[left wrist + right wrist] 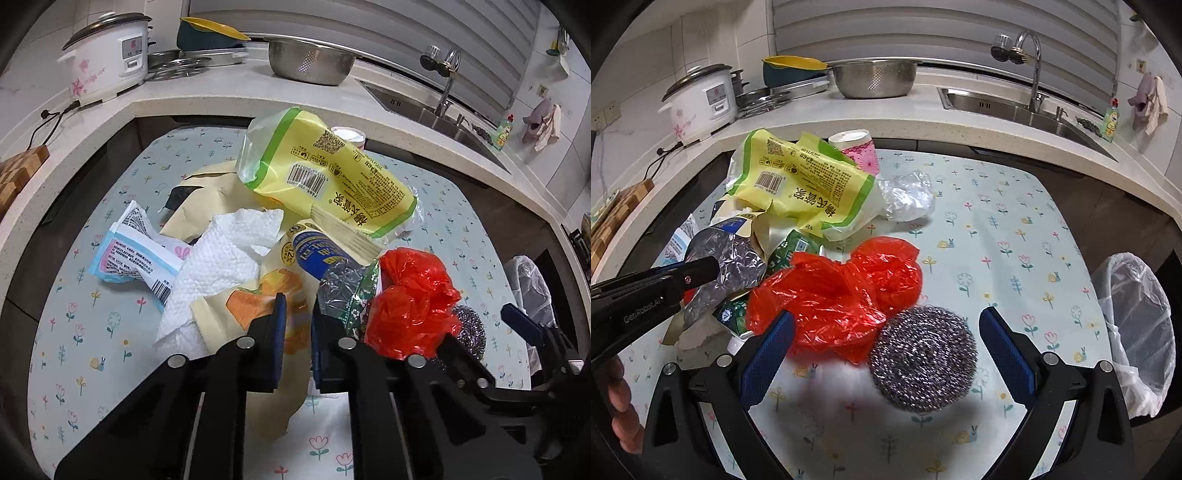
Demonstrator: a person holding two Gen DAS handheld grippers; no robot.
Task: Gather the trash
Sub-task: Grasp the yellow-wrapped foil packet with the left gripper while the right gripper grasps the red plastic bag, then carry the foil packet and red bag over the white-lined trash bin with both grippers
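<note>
A heap of trash lies on the flowered table mat (92, 325): a yellow-green bag (332, 177), a white paper towel (221, 266), a pale yellow wrapper with orange print (284, 295), a red plastic bag (410, 302) and a steel wool scourer (923, 358). My left gripper (298, 314) is shut on the pale yellow wrapper, which hangs between its blue pads. It also shows at the left of the right wrist view (701, 271). My right gripper (886, 343) is open wide, with the scourer and the edge of the red bag (842, 291) between its fingers.
A bin lined with clear plastic (1141, 332) stands off the table's right edge. A pink paper cup (857, 147) and a clear crumpled bag (908, 195) lie at the back. The counter behind holds a rice cooker (107, 62), a steel colander (310, 59) and a sink (1015, 107).
</note>
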